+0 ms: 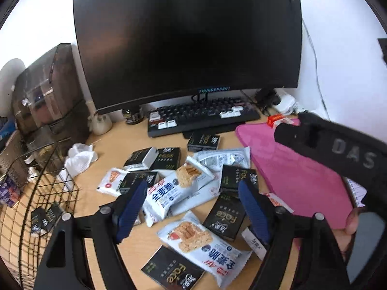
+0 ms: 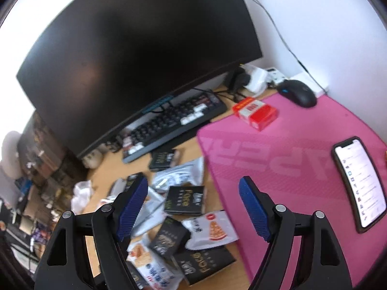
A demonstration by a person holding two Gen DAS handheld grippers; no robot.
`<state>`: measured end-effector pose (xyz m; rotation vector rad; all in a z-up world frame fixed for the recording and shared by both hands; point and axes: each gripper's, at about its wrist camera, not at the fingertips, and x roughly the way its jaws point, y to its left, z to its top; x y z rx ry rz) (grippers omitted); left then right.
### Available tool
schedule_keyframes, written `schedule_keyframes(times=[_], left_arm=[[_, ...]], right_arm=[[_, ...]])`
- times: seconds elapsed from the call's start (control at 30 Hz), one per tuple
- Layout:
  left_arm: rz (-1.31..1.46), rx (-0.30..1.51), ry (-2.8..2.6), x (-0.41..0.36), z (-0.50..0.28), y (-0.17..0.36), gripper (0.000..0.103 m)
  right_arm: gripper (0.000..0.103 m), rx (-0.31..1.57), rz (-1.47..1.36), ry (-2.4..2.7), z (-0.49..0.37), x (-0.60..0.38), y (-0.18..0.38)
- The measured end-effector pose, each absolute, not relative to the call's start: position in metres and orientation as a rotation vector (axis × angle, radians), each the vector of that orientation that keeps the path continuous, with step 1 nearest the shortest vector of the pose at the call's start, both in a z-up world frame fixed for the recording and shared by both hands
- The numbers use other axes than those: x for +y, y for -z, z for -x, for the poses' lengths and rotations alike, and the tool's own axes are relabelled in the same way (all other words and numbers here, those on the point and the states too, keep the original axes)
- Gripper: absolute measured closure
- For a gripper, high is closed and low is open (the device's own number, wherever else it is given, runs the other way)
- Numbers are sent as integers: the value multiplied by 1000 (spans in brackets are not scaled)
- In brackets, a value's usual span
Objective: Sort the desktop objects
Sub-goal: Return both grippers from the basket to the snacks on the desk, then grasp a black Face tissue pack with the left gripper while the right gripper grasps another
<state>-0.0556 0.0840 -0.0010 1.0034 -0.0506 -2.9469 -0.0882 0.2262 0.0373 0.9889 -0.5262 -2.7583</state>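
Both grippers hang spread and empty. The left gripper (image 1: 193,207) hovers over snack packets (image 1: 169,193) (lower centre); the right gripper (image 2: 193,207) beside the pink mat (image 2: 290,169).

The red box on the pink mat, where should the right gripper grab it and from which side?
Probably across its two long side faces, coming from above. The red box lies flat on the pink mat, apart from the mouse and phone, so both sides are free. The right gripper is open and looks wide enough.
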Motion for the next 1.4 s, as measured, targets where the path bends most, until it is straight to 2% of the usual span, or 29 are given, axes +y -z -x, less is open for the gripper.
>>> schedule_keyframes(times=[0.07,0.17,0.3,0.4,0.43,0.5,0.7,0.9,1.1,1.23,1.4], left_arm=[[-1061,72,2941,74,59,5,19],[-1155,145,2958,65,63,8,18],[-1176,0,3036,61,58,-2,18],[-1118,-70,2965,45,57,-4,18],[-1098,-73,2925,37,56,-3,18],[-1065,-49,2891,22,55,0,18],[-1261,-20,2871,14,49,22,18],[-1497,-7,2862,33,32,53,18],[-1460,99,2838,33,37,58,18],[-1496,23,2779,32,44,71,21],[-1498,31,2767,14,25,71,21]], right_arm=[[26,-500,-954,2781,85,224,-44],[26,-492,-973,2734,86,223,-44],[26,-373,-993,2657,92,213,-44],[26,-168,-974,2620,92,205,-45],[25,-75,-975,2616,91,204,-43],[25,-5,-987,2611,92,205,-37],[25,192,-1077,2512,82,200,-6],[25,253,-1098,2496,73,202,6],[25,283,-1097,2478,64,200,11],[25,290,-1076,2470,60,198,7],[25,305,-1070,2476,60,196,8]])
